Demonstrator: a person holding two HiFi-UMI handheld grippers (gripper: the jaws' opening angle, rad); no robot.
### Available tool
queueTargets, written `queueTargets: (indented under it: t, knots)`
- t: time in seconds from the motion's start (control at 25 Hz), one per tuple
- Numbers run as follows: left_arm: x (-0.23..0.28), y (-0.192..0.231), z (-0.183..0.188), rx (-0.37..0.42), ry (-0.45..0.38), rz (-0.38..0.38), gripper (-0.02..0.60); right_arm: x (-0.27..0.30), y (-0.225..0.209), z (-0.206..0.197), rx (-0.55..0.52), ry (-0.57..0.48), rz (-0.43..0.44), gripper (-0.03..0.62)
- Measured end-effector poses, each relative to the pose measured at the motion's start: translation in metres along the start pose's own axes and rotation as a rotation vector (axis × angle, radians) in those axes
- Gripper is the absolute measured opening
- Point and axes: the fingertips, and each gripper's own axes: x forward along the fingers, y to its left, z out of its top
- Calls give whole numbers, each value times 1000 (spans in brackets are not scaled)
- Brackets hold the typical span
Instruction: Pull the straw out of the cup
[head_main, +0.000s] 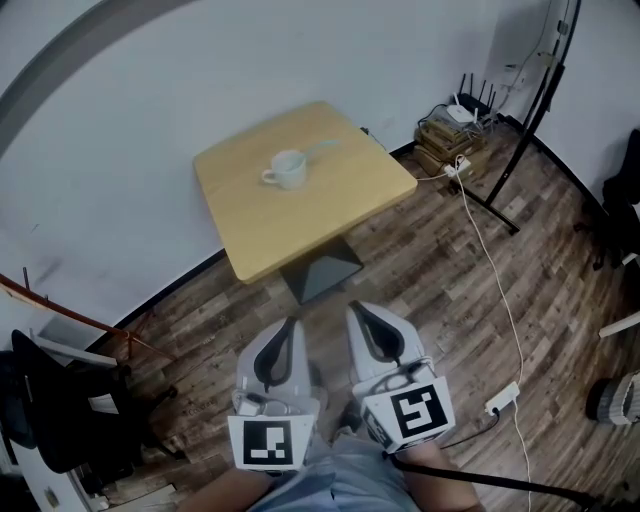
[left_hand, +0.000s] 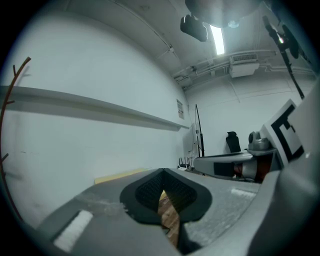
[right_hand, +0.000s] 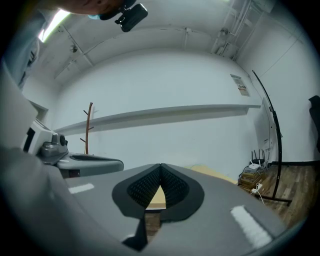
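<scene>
No legible brand anywhere: only black-and-white square markers on the cubes of the left gripper (head_main: 290, 324) and the right gripper (head_main: 357, 310), plus a small paper notice (right_hand: 242, 88) high on the white wall, its print too small to read.

Both pairs of fingers closed tip to tip, gripping nothing, held low over the brown plank floor (head_main: 420, 270), well apart from the square light-wood table (head_main: 330, 215).

On that table, near its far edge by the wall, a white handled cup (head_main: 288, 168), with a pale straw (head_main: 324, 149) leaning out of it toward the far corner.

Cup and straw visible in the head view alone, along with a white power strip (head_main: 503, 397) on the floor and a black-antenna router (head_main: 465, 108) on stacked boxes by the wall.

Only in the gripper views: a ceiling strip light (left_hand: 218, 40), the notice, and each gripper seen side-on from the other. Behind the meeting pads, just a sliver of tabletop and floor.
</scene>
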Motion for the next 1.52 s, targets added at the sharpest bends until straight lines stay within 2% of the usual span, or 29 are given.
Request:
queueTargets:
  t: [0.24,0.64,0.88,1.2,1.52]
  knots:
    - [41,22,-11,-23,12,5,9,44,-17,-14,5,48,13,8]
    - [133,93,7,-76,-15,17,9,152,-40,-2,-19,70,21,8]
    - [173,123,15,-75,-29,-1,9,202,-51,7,-34,60,11,8]
    - [205,157,28,-70,-72,-29,9,247,-51,21,-66,26,-4,7]
    - [223,161,30,-76,-74,-59,9,259,-61,28,-62,22,-38,8]
